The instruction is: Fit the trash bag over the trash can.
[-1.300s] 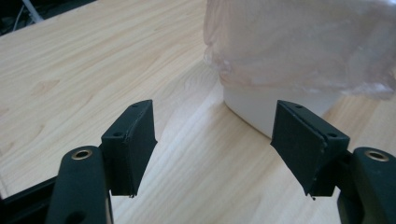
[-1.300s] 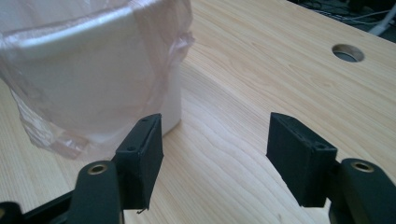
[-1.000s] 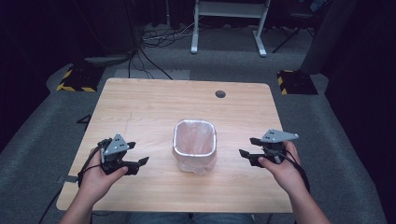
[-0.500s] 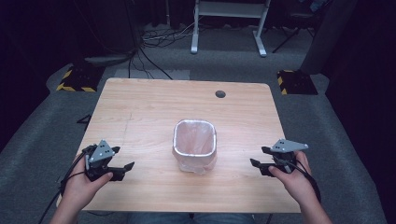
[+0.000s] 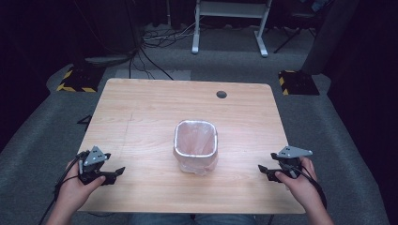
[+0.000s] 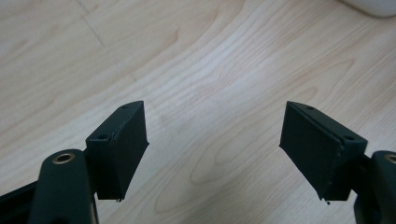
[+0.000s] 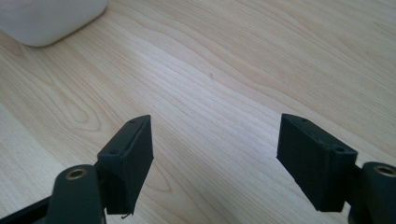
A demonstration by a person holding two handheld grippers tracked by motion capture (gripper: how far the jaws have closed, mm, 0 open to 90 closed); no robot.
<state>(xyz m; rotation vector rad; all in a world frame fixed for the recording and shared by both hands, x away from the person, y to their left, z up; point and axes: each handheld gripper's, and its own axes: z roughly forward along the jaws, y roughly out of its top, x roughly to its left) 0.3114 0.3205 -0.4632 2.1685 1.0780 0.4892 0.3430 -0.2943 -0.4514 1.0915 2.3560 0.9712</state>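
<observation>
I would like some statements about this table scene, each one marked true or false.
1. The small bin stands upright near the middle of the table. True.
2. The left gripper is shut on the bin. False: its jaws are open over bare wood, apart from the bin.
3. The right gripper has its jaws open. True.
4. The bin has a plastic liner inside. True.
5. Both grippers are at the far edge of the table. False: they are near the person's edge, one on each side of the bin.

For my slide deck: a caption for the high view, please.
Lined white bin at table centre, open left claw and right claw flanking it.
</observation>
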